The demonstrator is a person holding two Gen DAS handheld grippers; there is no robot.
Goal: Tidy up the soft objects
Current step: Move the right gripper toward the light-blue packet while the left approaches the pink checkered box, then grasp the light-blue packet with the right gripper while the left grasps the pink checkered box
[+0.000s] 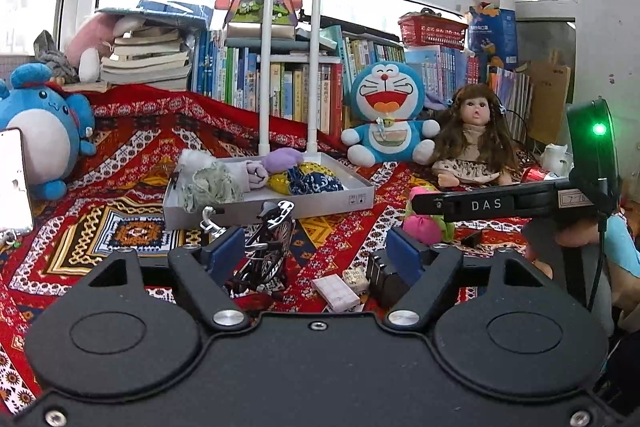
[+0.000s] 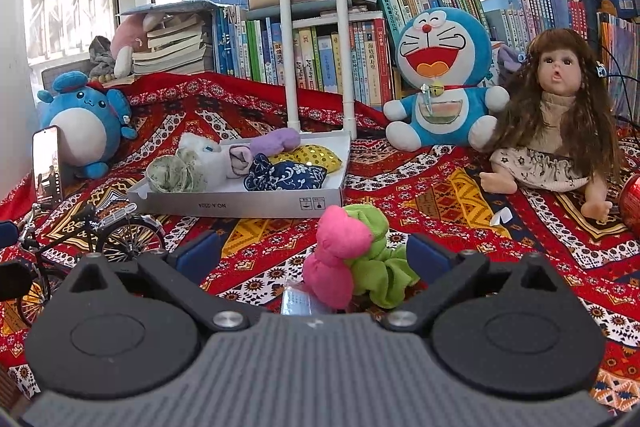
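Left wrist view: the left gripper (image 1: 316, 251) hangs with its jaws parted and nothing pressed between the pads. A toy bicycle (image 1: 266, 247) stands just ahead, close to the left finger, and small hard bits, a white block (image 1: 336, 291) among them, lie between the fingers. Farther ahead is the tray (image 1: 320, 205), already holding several cloth pieces. Off to the right, beyond the right finger, the pink-and-green soft toy (image 1: 426, 223) lies under the other gripper's dark body. A risk here, as I judge it: closing or pushing forward could catch the bicycle and tip it, since it stands so near the finger.

Right wrist view: the right gripper (image 2: 314, 257) is wide open, and the soft toy (image 2: 352, 261) sits between its fingers, nearer the right one, with no pad touching it. A small clear packet (image 2: 298, 301) lies just under the toy, close to the gripper body. The tray (image 2: 240, 205) is straight ahead and slightly left. Closing now might pinch only the green ruffle, so the toy could slip on the lift; the packet could also be dragged along.
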